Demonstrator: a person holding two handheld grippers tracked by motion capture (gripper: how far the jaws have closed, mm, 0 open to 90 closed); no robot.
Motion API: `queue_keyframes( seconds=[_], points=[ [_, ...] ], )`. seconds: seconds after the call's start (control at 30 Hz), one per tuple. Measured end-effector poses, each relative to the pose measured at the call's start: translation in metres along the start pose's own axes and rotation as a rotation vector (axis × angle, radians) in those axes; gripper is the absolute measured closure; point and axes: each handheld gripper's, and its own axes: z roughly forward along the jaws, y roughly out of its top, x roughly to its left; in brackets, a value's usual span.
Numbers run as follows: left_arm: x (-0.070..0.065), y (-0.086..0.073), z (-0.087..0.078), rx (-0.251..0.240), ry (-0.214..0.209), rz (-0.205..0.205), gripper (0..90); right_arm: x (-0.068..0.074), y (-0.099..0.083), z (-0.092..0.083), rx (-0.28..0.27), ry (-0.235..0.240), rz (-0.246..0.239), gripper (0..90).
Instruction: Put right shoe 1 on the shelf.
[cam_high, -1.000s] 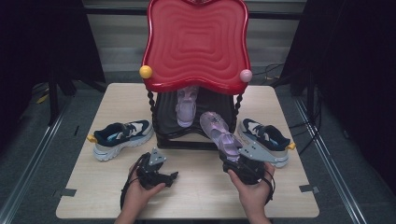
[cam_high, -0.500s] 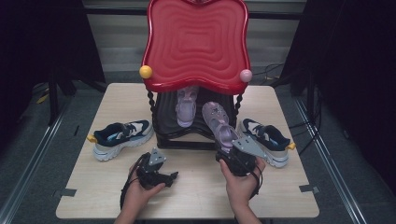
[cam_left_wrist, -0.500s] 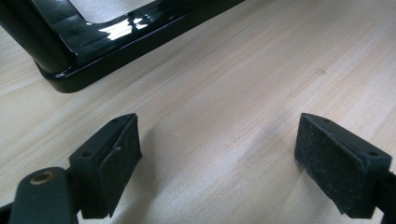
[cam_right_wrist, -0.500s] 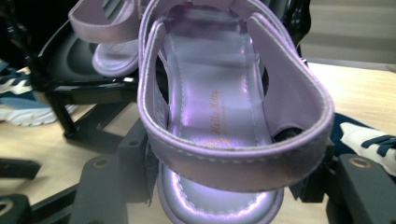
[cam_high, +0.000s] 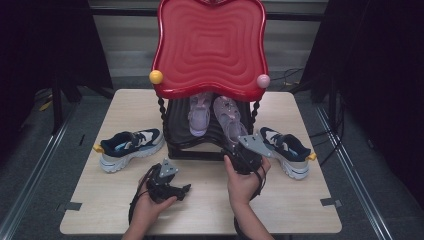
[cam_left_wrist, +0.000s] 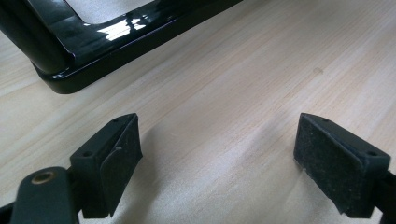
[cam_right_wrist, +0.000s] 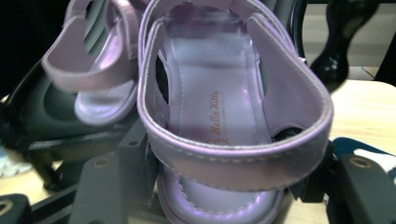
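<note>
The right gripper (cam_high: 239, 148) has carried the purple sandal (cam_high: 231, 120) in from the right side of the table, approx. above the right sneaker (cam_high: 286, 150), to the lower shelf of the red-topped rack (cam_high: 210, 45). In the pics from a sec ago the sandal hangs over the table edge of the rack; now its toe end sits under the red top, just beside the other sandal (cam_high: 200, 112) already lying there. The right gripper view shows the jaws clamped on the sandal's heel end (cam_right_wrist: 233, 154), one pad each side of the sole, back strap looping over them, so the grip is firm and the sandal is not yet let go.

The left gripper (cam_high: 167, 186) has kept its place on the table in front of the rack; its jaws stand wide apart w/ nothing between them, only bare wood (cam_left_wrist: 224, 140) and the black rack base (cam_left_wrist: 93, 42) ahead.

Meaning for the job: the pair is nearly together on the shelf. What looks left for this sandal is to settle it flat next to its mate and release. The left sneaker (cam_high: 129, 149) and the right one rest on the table either side of the rack, prob. next in line.
</note>
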Motion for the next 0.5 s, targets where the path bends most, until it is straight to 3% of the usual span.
queue_keyframes(
  seconds=[0.1,0.13,0.5],
  points=[
    [0.0,0.0,0.0,-0.003,-0.003,0.004,14.5,0.001,0.001,0.005,-0.002,-0.013,0.015,37.0],
    [0.0,0.0,0.0,-0.002,-0.003,0.004,14.4,0.002,0.002,0.011,-0.02,-0.017,0.042,37.0],
    [0.0,0.0,0.0,-0.002,-0.008,0.009,14.5,0.015,0.006,0.029,-0.038,-0.062,0.038,36.9]
  ],
)
